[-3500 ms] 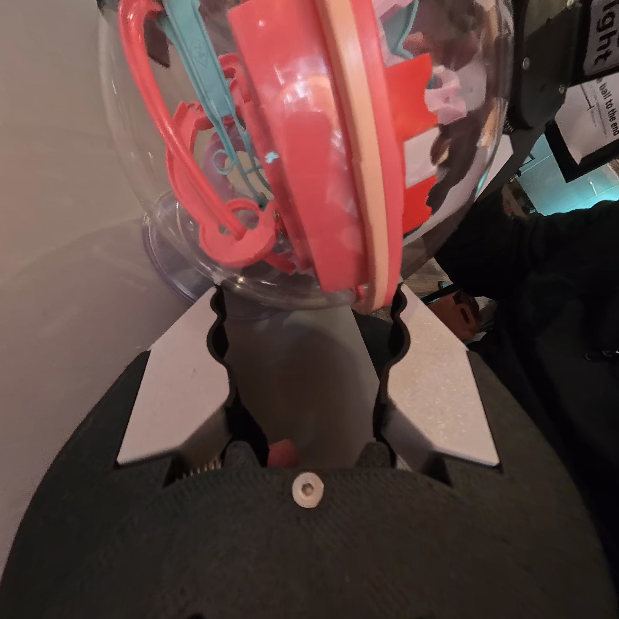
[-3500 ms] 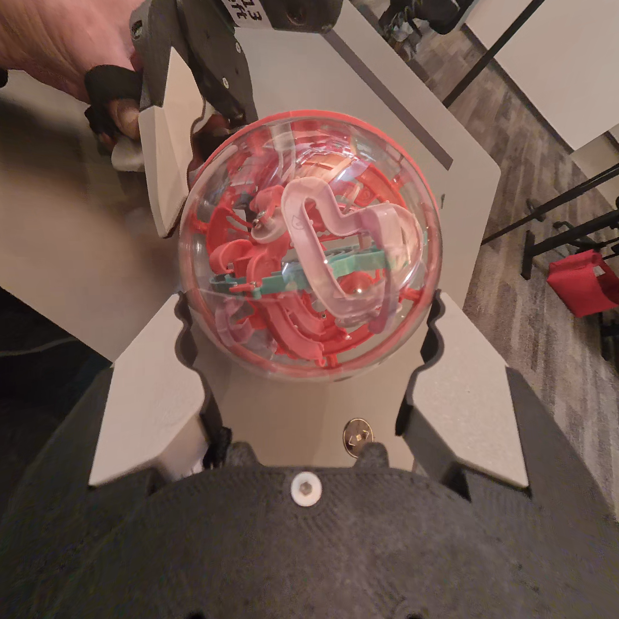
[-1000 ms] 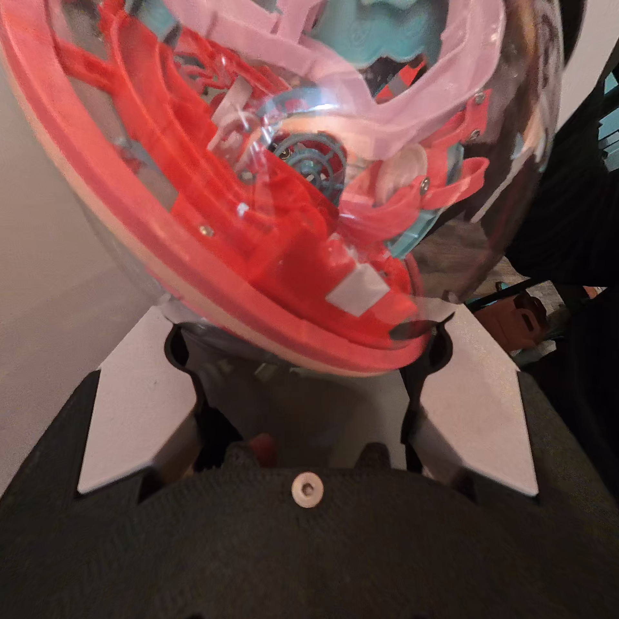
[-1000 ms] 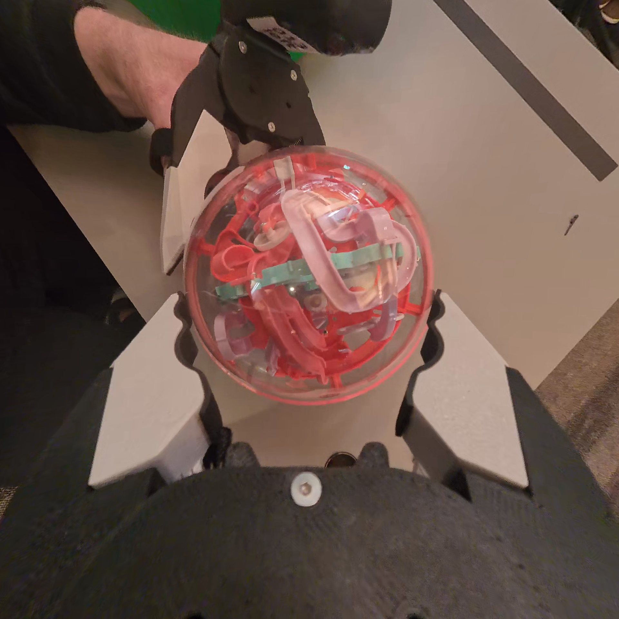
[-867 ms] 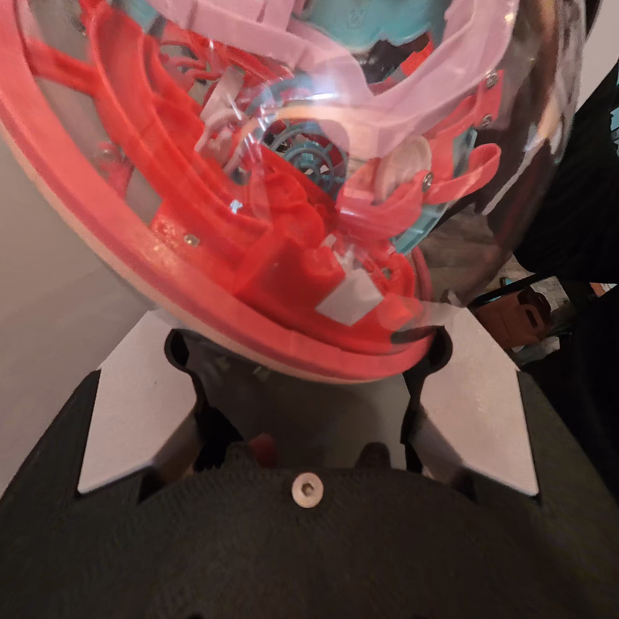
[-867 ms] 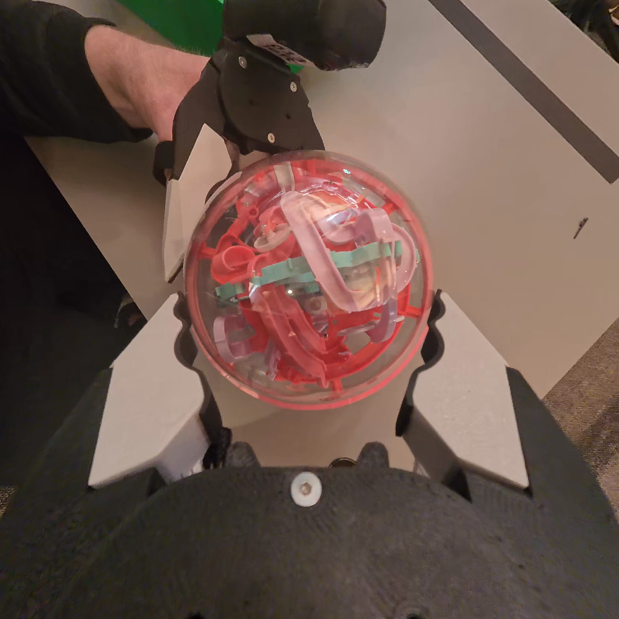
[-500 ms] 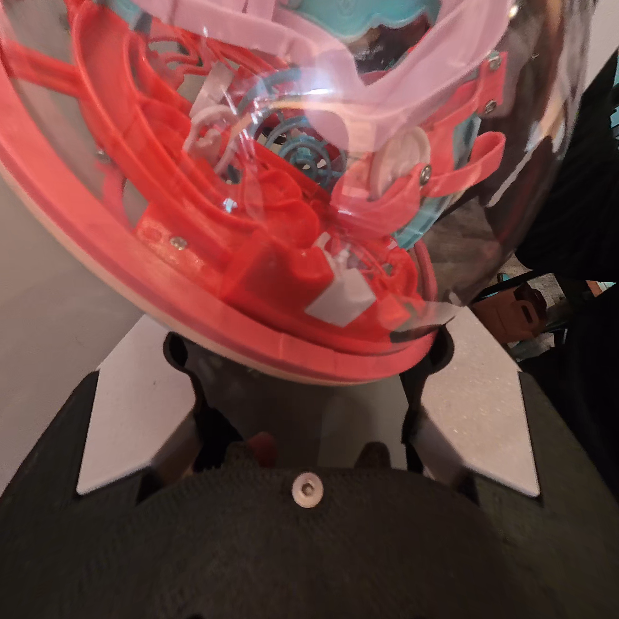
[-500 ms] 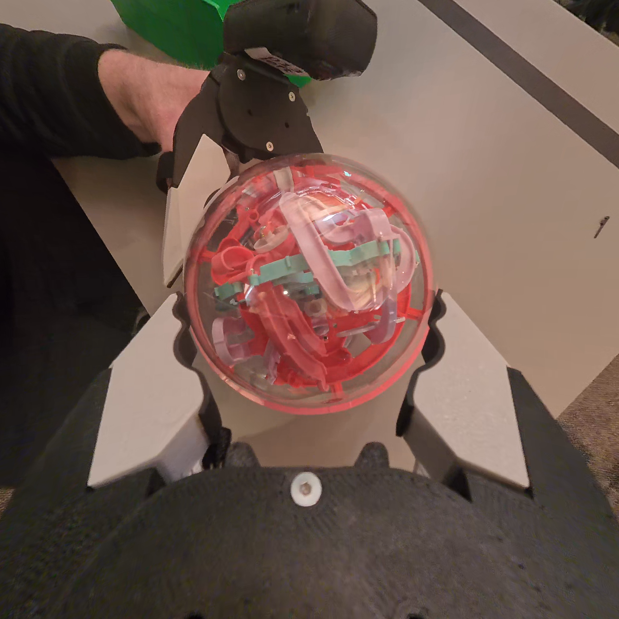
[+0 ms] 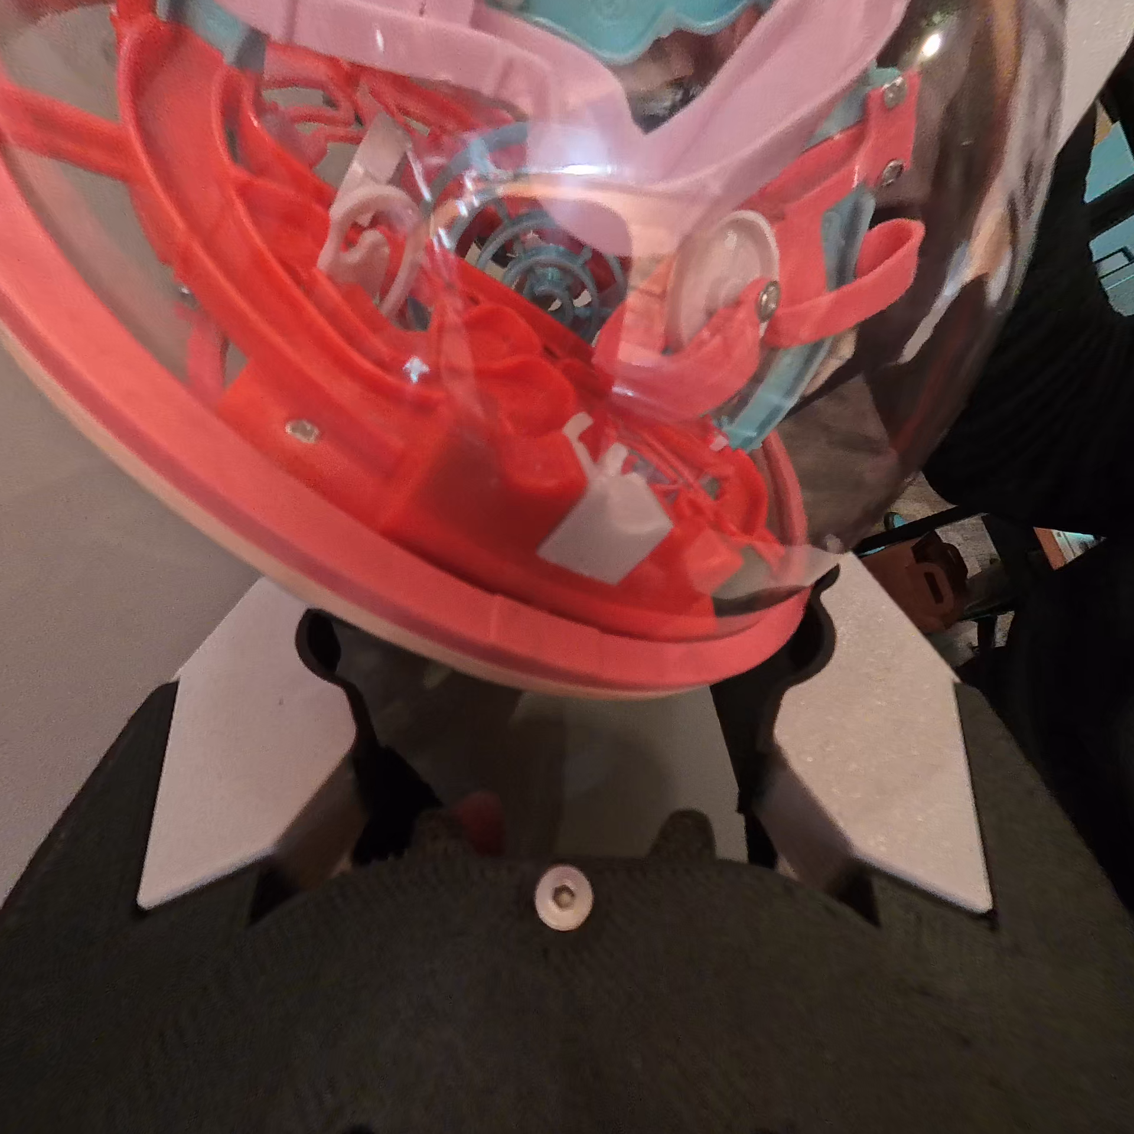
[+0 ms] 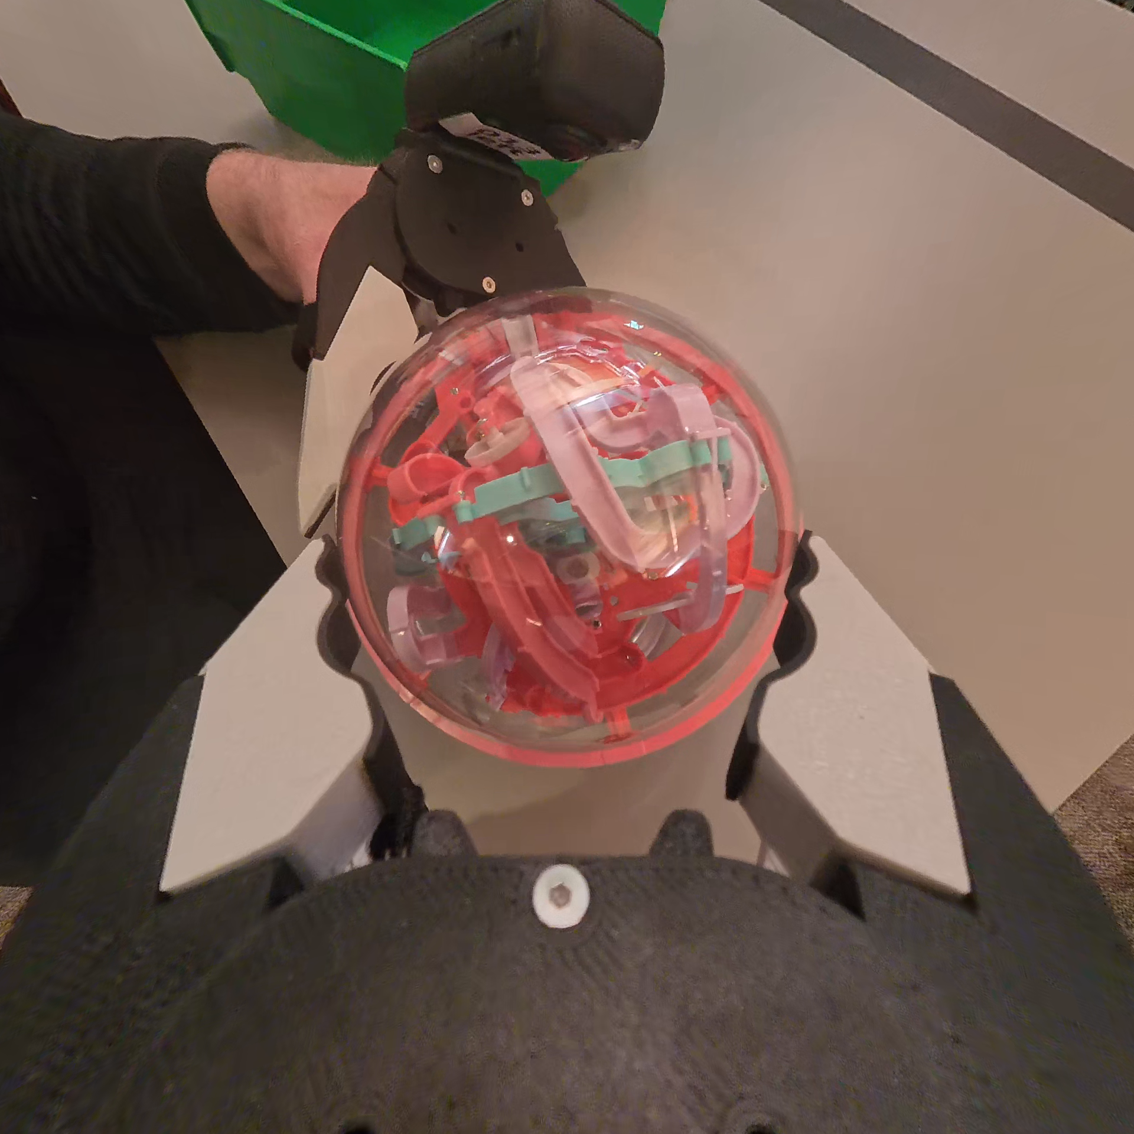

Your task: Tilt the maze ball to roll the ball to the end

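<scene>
Where both claws meet: maze ball (image 10: 564, 528).

maze ball (image 10: 564, 528) fills both sets of jaws; green bin (image 10: 343, 55) blocks behind, table (image 10: 890, 368) rightward bare.

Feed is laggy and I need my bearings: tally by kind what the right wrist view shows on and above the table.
Maze ball: 1, clear shell with red, pink and teal tracks
Grippers: 2, right gripper and left gripper, both against the ball
Green bin: 1, behind the left gripper
Table: 1
Hand: 1, on the left gripper
Total: 6
</scene>
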